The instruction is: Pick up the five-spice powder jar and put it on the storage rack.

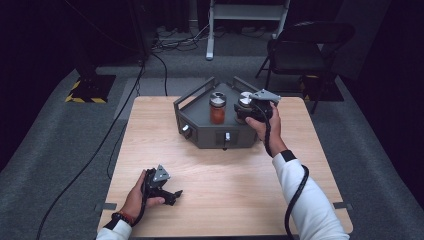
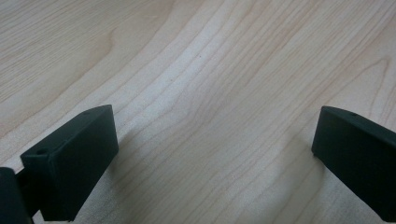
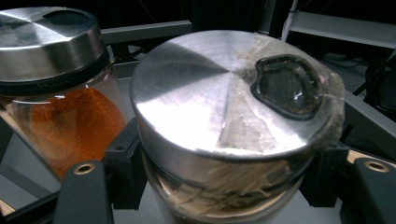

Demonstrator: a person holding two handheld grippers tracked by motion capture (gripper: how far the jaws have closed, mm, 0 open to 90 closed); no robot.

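Glass jar (image 3: 224, 140) seems heavy, slippery; right gripper (image 3: 224, 186) clamps it under lid (image 3: 210, 93); left gripper (image 2: 210, 154) open, idle.

The near jar (image 3: 233, 135) is cut off below its lid, and the claw's contact with it is hidden.

The person is wearing white long sleeves with black cuffs, plus a reddish band at the left wrist. The left gripper (image 1: 167, 192), at seven o'clock on the table, is showing black blocky jaws and a grey three-cornered plate. The right gripper (image 1: 248, 111), at one o'clock, is trailing a thick black cable along the sleeve; brass-ringed screw holes are marking its jaws.
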